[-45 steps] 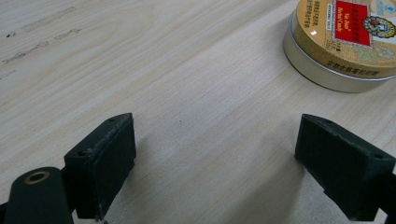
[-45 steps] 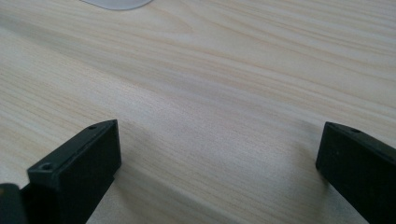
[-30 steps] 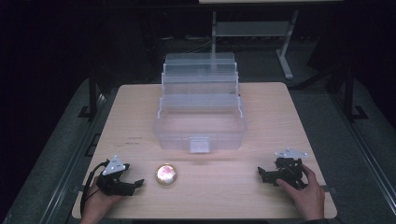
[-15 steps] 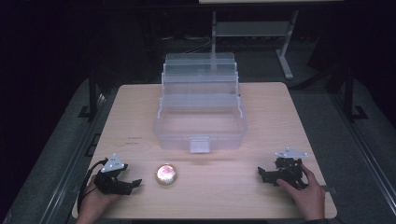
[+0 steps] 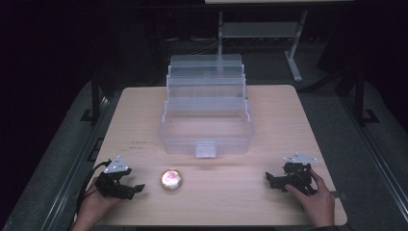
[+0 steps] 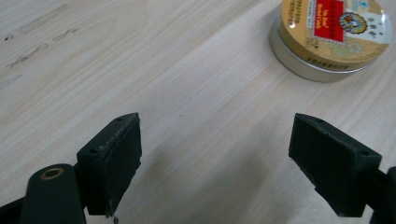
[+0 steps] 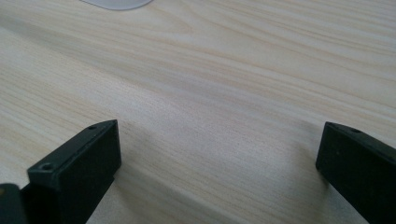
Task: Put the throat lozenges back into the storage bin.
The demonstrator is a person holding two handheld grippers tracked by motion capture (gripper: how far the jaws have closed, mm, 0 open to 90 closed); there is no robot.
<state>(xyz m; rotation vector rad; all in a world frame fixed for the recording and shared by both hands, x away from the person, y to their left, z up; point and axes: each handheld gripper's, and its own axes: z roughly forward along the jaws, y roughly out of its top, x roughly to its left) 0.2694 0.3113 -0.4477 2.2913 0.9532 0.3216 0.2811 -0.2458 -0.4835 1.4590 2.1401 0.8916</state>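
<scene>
Little is changing since the earlier frame: the left claw [image 5: 129, 188] is sitting a touch lower and nearer the front edge of the bench [image 5: 288, 115], while the right claw [image 5: 272, 180] is keeping its place.

Taking the round tin [image 5: 171, 179] as the landmark, the left claw is lying just to its left, jaws pointing toward it, standing wide apart and holding nothing. In the left gripper view the tin [image 6: 332, 37] is showing ahead and off to the right of the gap between the jaws, apart from both, so the claw is not yet lined up on it; my judgement is that a short push forward with a swing toward that side is what the grasp is calling for. Being round and lying flat, lid up, the tin is offering no long axis to match.

Well to the right of the tin, the right claw [image 7: 219, 158] is resting with jaws spread wide over bare wood, gripping nothing. The left hand is plainly the nearer one.

Beyond the tin, toward the far side, the clear tiered box [image 5: 206, 120] is standing open, its stepped trays raised behind; the bottom compartment is looking empty, and the tray contents I cannot tell.
</scene>
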